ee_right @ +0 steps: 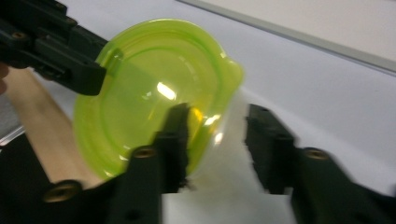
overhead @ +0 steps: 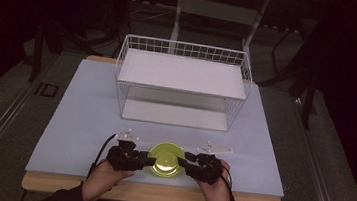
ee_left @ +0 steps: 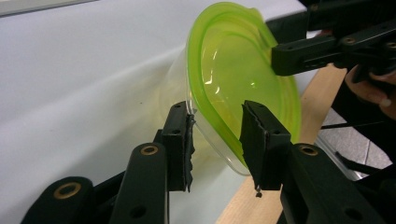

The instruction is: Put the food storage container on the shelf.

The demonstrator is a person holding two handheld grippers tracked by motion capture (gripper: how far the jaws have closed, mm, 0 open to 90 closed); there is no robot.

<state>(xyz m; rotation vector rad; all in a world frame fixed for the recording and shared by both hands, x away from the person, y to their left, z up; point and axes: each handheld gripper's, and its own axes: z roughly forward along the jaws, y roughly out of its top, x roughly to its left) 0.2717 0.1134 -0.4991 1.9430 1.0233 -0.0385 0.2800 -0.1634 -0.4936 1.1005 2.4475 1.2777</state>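
At inspection, a translucent green bowl sat at the near edge of the white table mat, between the two hand-held grippers. The left gripper had its jaws set astride the bowl's rim, one inside and one outside; in the left gripper view a gap remained on the inner side, so the grip was not yet closed. The right gripper stood likewise: in the right gripper view one jaw lay against the inner wall, the other well clear outside (blur prevents a finer reading). The wire shelf rack stood empty further back, well apart from the bowl. Judgement: approach complete, grasp pending, and any lift or placement on the rack wholly outstanding.
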